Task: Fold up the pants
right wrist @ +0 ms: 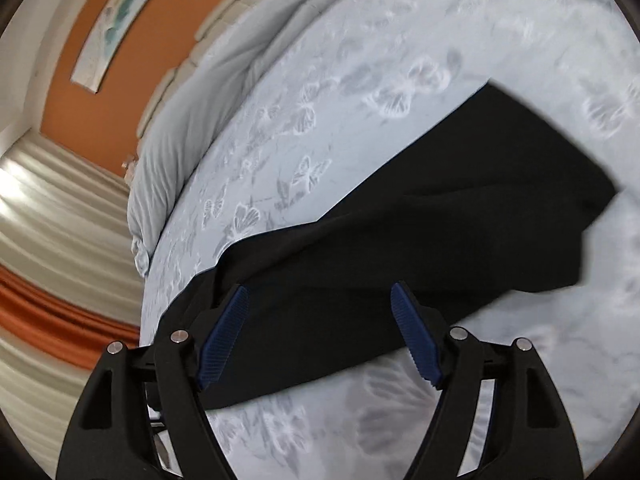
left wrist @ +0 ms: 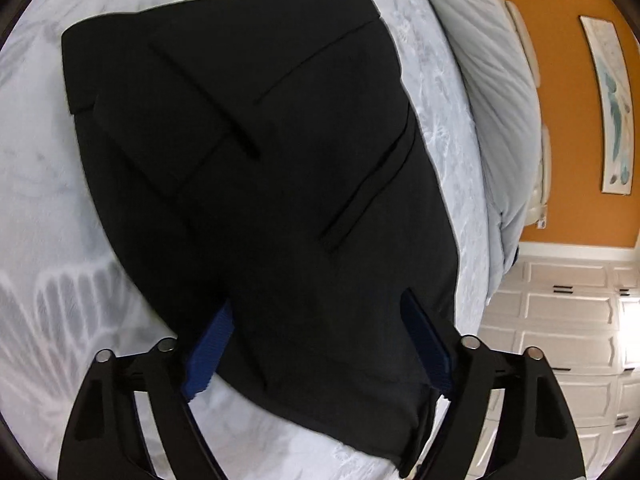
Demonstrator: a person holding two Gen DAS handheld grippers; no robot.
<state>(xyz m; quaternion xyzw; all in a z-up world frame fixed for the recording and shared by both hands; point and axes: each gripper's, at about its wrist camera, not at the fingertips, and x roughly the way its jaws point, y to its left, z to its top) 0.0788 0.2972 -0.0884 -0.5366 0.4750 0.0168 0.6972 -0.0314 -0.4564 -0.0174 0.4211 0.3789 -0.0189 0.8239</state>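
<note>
An orange-walled room holds a bed (left wrist: 48, 184) with a pale butterfly-print cover. Black pants (left wrist: 256, 168) lie folded flat on it. The left gripper (left wrist: 320, 344) and right gripper (right wrist: 320, 332) hover over the pants' near edge, jaws spread wide, blue pads (right wrist: 224, 336) pressing nothing.

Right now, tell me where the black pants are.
The black pants lie on the butterfly-print bedspread, filling the left wrist view's centre, with the rumpled blue duvet beyond toward the orange wall.
</note>
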